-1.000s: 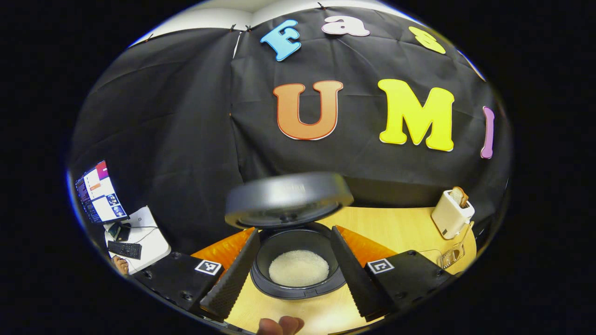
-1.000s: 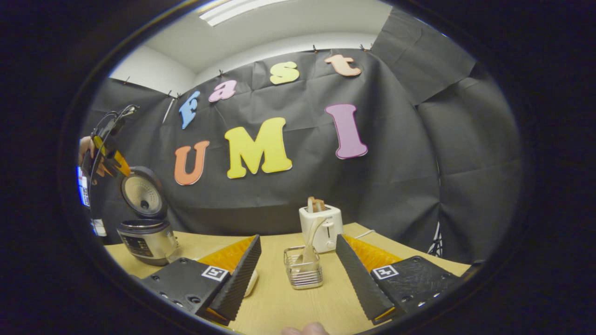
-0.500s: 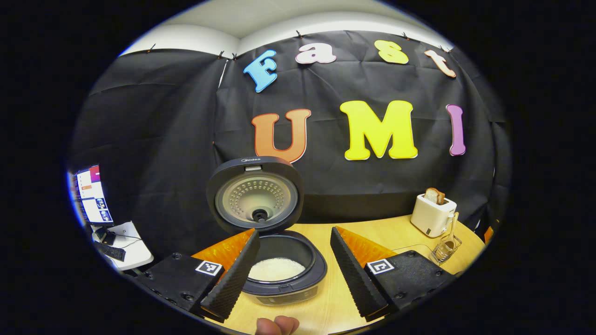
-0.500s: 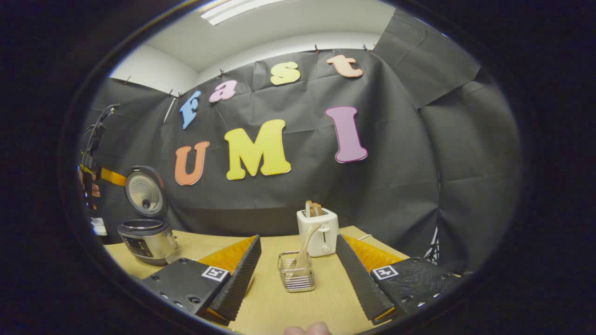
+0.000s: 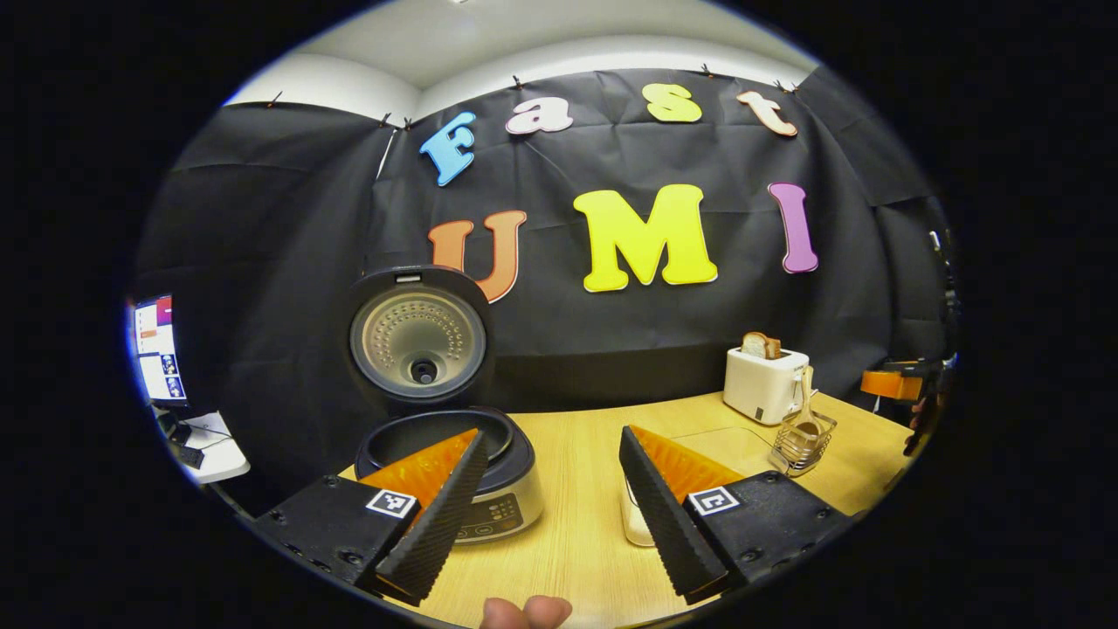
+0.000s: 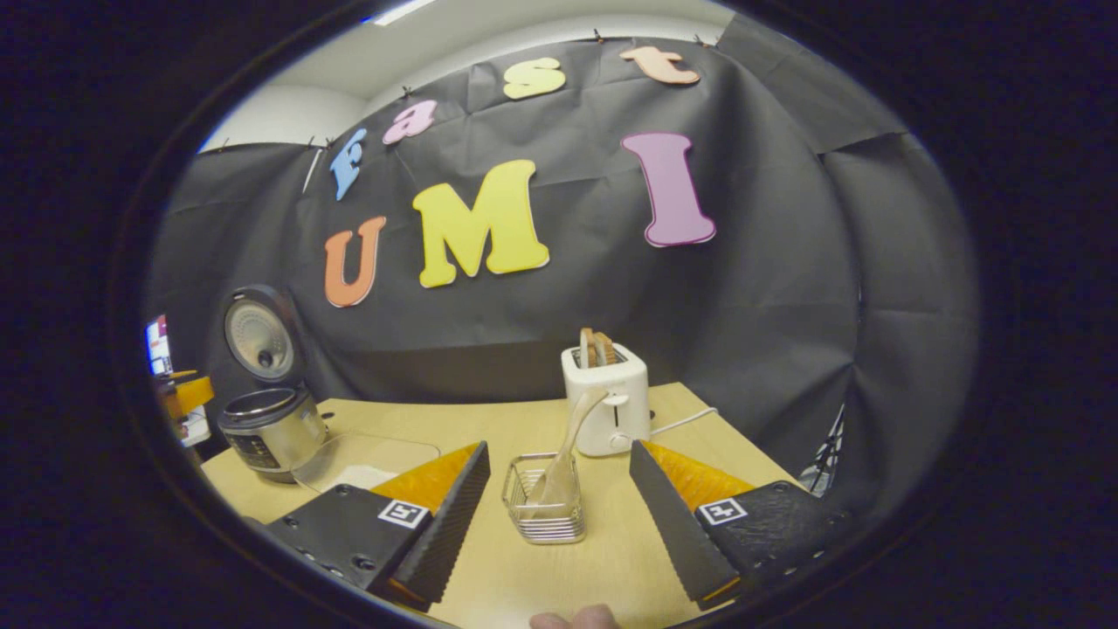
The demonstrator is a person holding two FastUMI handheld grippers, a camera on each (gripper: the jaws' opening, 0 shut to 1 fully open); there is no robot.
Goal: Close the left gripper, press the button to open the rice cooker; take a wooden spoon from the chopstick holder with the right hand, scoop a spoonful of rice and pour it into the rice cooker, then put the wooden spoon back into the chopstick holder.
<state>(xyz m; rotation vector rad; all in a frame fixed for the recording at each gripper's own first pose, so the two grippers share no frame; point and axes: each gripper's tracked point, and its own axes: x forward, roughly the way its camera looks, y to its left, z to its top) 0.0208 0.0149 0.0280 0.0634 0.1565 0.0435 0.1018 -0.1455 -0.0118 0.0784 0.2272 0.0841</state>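
The rice cooker [image 5: 454, 472] stood with its lid [image 5: 417, 336] raised upright near the table's [image 5: 576, 524] left edge, while the left tool [image 5: 546, 511] hung before it, jaws wide apart and empty. Toward the table's right side, the wooden spoon [image 6: 568, 450] leaned in the wire chopstick holder [image 6: 546, 511], just in front of a white toaster [image 6: 609, 402] holding toast. The right tool [image 6: 559, 524] hovered low over the table with its jaws spread wide on either side of the holder, gripping nothing; a clear container of rice [image 6: 367, 459] lay beside the cooker.
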